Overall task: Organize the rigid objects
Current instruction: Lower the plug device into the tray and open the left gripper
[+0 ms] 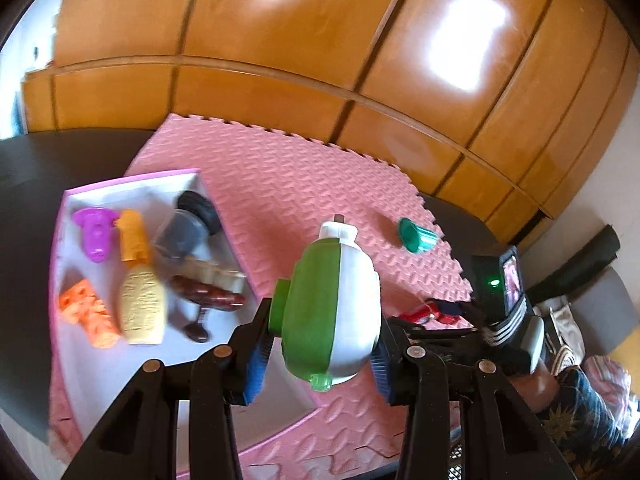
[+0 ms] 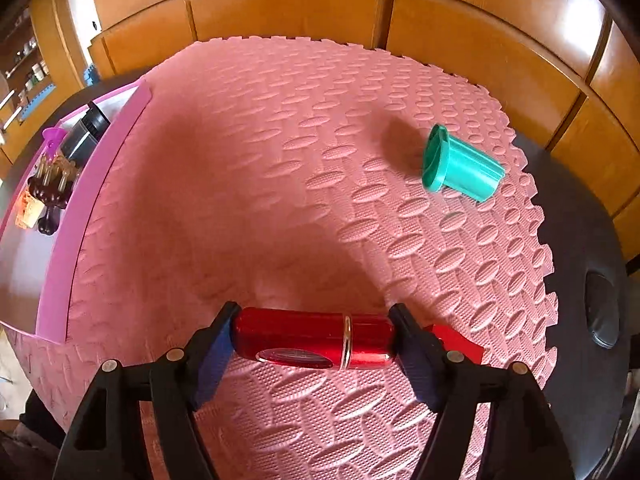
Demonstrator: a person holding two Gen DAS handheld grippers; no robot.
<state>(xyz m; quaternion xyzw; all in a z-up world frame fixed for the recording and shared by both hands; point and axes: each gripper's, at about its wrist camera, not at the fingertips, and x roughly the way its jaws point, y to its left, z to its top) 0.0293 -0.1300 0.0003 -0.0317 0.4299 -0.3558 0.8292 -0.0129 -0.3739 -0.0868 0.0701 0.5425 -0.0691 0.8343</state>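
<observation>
The left tongs (image 1: pixel 322 354) held a rounded green-and-white plastic toy (image 1: pixel 332 308) clear of the pink foam mat (image 1: pixel 288 184), their blue pads (image 1: pixel 256 364) pressed against its two sides. The toy hung above the mat's near part, just beside the right-hand edge of a pink-rimmed white tray (image 1: pixel 132 182).

In that tray lay a purple plastic piece (image 1: pixel 95 232), an orange-capped yellow bottle (image 1: pixel 140 292), an orange block (image 1: pixel 88 314), a clear jar with a black lid (image 1: pixel 188 228) and a dark brown wooden piece (image 1: pixel 208 298), all close together.

The right tongs (image 2: pixel 314 344) were down at the mat (image 2: pixel 280 160), with a red glossy tube with a gold band (image 2: pixel 312 338) lying crosswise between them. Their jaws reached each end of the tube, but I could not tell whether the pads were pressing on it or only bracketing it. A small red piece (image 2: pixel 456 342) showed just behind the right finger.

Farther out on the mat, well apart from the tube, a teal plastic cup-shaped piece (image 2: pixel 460 166) lay on its side near the mat's far right edge. The mat and tray sat on a dark surface (image 2: pixel 576 240), with wooden cabinet doors (image 2: pixel 280 4) behind.
</observation>
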